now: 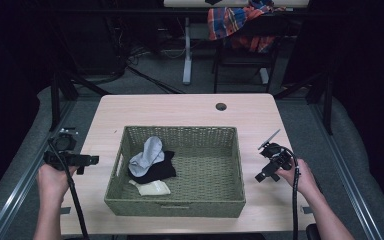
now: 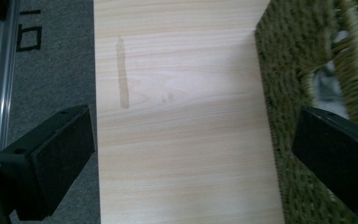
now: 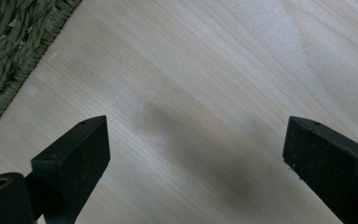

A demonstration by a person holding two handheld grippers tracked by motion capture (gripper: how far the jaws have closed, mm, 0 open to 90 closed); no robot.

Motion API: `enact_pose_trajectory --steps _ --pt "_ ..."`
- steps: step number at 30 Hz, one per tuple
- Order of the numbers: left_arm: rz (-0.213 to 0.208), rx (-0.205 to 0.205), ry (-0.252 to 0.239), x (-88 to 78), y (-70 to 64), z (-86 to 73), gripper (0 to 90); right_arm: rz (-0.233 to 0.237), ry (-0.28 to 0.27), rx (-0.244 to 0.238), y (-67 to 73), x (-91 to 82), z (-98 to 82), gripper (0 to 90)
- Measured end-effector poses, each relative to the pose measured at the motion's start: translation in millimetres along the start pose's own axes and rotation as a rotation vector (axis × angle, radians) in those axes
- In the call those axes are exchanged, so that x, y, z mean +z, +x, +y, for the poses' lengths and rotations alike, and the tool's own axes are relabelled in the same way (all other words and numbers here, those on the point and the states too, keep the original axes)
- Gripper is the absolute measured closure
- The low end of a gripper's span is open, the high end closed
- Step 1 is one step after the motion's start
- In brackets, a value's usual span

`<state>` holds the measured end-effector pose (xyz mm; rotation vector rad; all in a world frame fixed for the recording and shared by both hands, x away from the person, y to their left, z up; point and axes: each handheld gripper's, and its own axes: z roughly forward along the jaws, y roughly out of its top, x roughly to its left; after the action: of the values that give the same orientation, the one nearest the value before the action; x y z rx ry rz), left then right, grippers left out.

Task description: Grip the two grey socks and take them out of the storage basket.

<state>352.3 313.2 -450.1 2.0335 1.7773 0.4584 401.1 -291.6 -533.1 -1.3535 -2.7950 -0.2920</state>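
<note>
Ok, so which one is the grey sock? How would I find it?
Find the green woven basket in the middle of the wooden table. Its left half holds a small pile of socks. The grey sock lies on top, overlapping the black one, while the cream one lies nearer the front wall.

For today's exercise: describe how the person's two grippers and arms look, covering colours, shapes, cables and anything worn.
Both the left gripper and right gripper are black, each with two blocky, flat-faced jaws. A black cable trails from each. The right carries a flat three-cornered plate. The forearms are bare; no sleeves show.
</note>
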Motion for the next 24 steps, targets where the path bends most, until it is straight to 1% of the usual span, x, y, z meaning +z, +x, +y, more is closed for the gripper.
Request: enact_pose_trajectory --steps 1,2,3,4,5,6,7,8,10,13,14,15,17,19,22,23,24 --pt "-0.002 0.000 0.001 -2.4 -3.2 2.0 0.0 -0.004 0.012 -0.011 -0.5 -1.2 0.5 7.2" --pt "-0.004 0.000 0.010 -4.2 -4.7 3.5 0.0 0.003 -0.033 0.028 1.7 1.2 -1.3 7.3" --pt "-0.010 0.002 0.004 -6.0 -6.9 5.4 0.0 0.004 -0.046 0.041 2.5 2.0 -1.8 7.3" --pt "-0.014 0.007 0.000 -7.6 -9.3 7.4 0.0 -0.002 -0.028 0.028 1.6 0.8 -1.3 7.3" --pt "-0.013 0.009 -0.003 -8.5 -12.1 9.4 0.0 0.003 -0.049 0.043 2.3 2.8 -2.1 7.2" --pt "-0.020 0.018 0.002 -9.7 -14.6 11.7 0.0 0.002 -0.042 0.036 1.9 2.6 -2.0 7.2" --pt "-0.027 0.026 0.000 -10.7 -17.6 14.0 0.0 -0.005 -0.011 0.009 0.3 0.5 -0.7 7.2" --pt "-0.032 0.034 -0.001 -11.2 -20.6 16.7 0.0 -0.008 0.003 -0.003 -0.2 -0.6 -0.1 7.2" --pt "-0.041 0.058 -0.007 -11.1 -26.6 22.9 0.0 -0.006 -0.021 0.012 1.7 1.0 -0.6 7.2" --pt "-0.067 0.083 -0.015 -9.4 -36.7 30.5 0.0 -0.008 -0.008 -0.001 1.8 0.6 0.0 7.2" --pt "-0.077 0.093 -0.015 -8.5 -39.7 32.8 0.0 -0.004 -0.039 0.026 3.4 2.8 -1.3 7.2" --pt "-0.081 0.100 -0.015 -7.5 -43.7 35.3 0.0 -0.003 -0.045 0.028 3.4 3.3 -1.4 7.2" --pt "-0.088 0.117 -0.008 -6.3 -48.7 39.0 0.0 -0.001 -0.035 0.021 2.4 2.7 -1.0 7.2" --pt "-0.095 0.130 -0.006 -4.4 -55.0 43.5 0.0 -0.004 0.003 -0.001 0.8 0.6 0.2 7.3" --pt "-0.111 0.144 -0.012 -2.7 -62.4 48.8 0.0 -0.001 -0.014 0.012 1.7 1.4 -0.5 7.3" --pt "-0.136 0.154 -0.013 -2.8 -64.9 51.1 0.0 -0.001 -0.011 0.009 1.6 1.2 -0.4 7.2" --pt "-0.144 0.157 -0.016 -2.6 -66.9 52.3 0.0 -0.003 -0.010 -0.001 0.8 1.1 -0.2 7.2"
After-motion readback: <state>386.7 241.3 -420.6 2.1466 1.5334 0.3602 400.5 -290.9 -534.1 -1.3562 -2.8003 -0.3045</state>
